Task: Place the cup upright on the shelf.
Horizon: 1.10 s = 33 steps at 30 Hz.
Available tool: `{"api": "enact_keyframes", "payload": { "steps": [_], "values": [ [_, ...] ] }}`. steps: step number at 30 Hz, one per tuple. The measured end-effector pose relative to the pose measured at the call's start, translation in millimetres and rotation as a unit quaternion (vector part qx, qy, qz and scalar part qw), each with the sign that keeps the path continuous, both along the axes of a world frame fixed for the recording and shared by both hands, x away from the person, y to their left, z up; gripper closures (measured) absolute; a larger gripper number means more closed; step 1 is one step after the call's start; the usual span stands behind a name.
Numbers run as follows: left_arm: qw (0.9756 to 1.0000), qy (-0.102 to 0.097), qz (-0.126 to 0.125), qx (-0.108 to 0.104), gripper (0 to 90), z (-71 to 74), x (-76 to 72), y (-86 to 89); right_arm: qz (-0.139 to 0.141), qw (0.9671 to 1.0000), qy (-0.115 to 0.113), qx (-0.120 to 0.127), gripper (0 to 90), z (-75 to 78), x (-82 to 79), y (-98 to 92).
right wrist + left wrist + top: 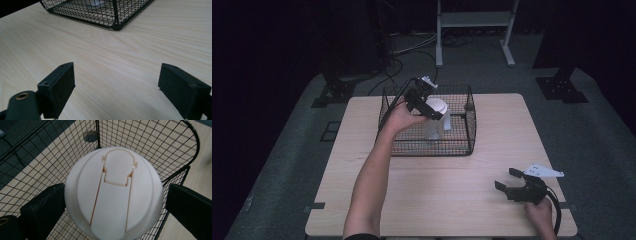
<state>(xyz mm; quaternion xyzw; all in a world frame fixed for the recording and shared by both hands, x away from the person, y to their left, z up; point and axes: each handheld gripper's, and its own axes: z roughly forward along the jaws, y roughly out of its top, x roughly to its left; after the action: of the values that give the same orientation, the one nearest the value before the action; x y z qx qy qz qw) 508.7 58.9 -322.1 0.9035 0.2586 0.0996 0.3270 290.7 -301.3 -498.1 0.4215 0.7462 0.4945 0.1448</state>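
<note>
The left hand-held gripper (430,106) is pinching a white cup (113,195) inside the basket (469,131); the right hand-held gripper (507,180) is resting spread on the worktop (437,190).

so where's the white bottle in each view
High view: white bottle stands upper middle, inside the wire basket, with the left gripper at its lid.
Left gripper view: centre, seen from above, between the black jaws.
Right gripper view: cannot make it out.
Shared landmark: the wire basket.

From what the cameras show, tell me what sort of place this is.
Probably a lab or recording room, not a home: a bare wooden table on grey carpet, dark surroundings, cables trailing on the floor behind, and a metal stand. A wire basket holds a white bottle.
</note>
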Motion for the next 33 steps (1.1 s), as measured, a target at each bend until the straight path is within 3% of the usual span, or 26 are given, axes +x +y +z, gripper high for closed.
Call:
{"api": "enact_keyframes", "payload": {
  "steps": [6,17,27,33],
  "values": [
    [0.9999,-0.013,0.007,-0.003,2.2,6.8,-2.4,5.6,0.000,1.0000,0.000,0.000,12.9,0.0,0.0,0.0],
    [0.9997,-0.020,0.014,0.004,2.1,15.5,-10.2,20.1,-0.002,1.0000,0.000,-0.002,12.9,0.0,-0.2,0.4],
    [0.9992,-0.037,0.017,0.006,2.1,20.6,-30.8,39.6,-0.003,1.0000,-0.001,-0.004,12.9,-0.1,-0.7,0.8],
    [0.9991,-0.041,0.011,-0.004,2.2,18.6,-42.0,46.5,-0.006,1.0000,-0.001,0.005,12.9,-0.3,-0.4,-0.9]
  ]
}}
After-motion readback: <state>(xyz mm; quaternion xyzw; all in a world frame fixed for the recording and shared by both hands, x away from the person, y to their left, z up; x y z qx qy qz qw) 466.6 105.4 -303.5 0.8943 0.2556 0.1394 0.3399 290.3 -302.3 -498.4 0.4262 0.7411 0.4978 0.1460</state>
